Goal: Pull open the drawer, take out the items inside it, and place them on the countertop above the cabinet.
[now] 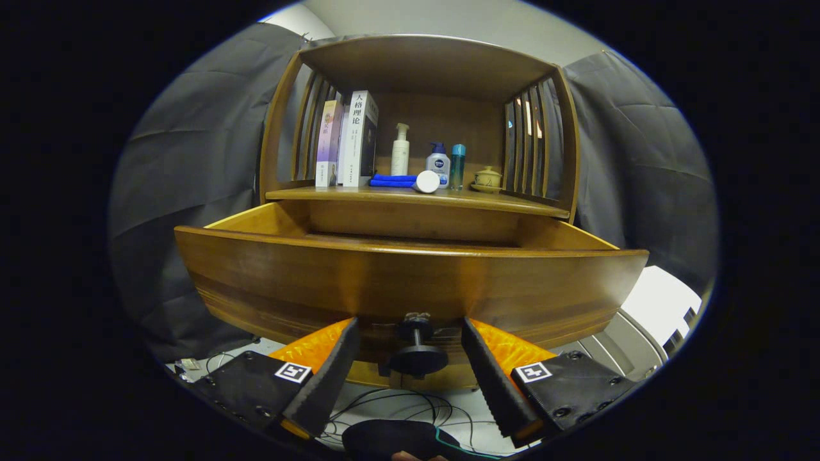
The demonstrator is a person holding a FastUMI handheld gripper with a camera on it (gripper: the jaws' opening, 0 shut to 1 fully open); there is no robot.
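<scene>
The wooden cabinet's drawer (410, 282) is pulled out toward me, its wide front panel just ahead of the fingers. Its dark round knob (418, 358) sits between my two fingers, which stand apart on either side without touching it. My gripper (410, 333) is open. The drawer's inside is hidden behind the front panel, so its contents cannot be seen. Above it lies the countertop (512, 202) with a folded blue cloth (393, 181) and a white jar (427, 182) lying on its side.
On the countertop stand several books (349, 137), a white pump bottle (400, 150), a blue-capped lotion bottle (439, 163), a teal bottle (457, 165) and a small lidded ceramic cup (487, 178). Slatted side walls (528, 144) and a top board enclose it. Cables (397, 406) lie on the floor below.
</scene>
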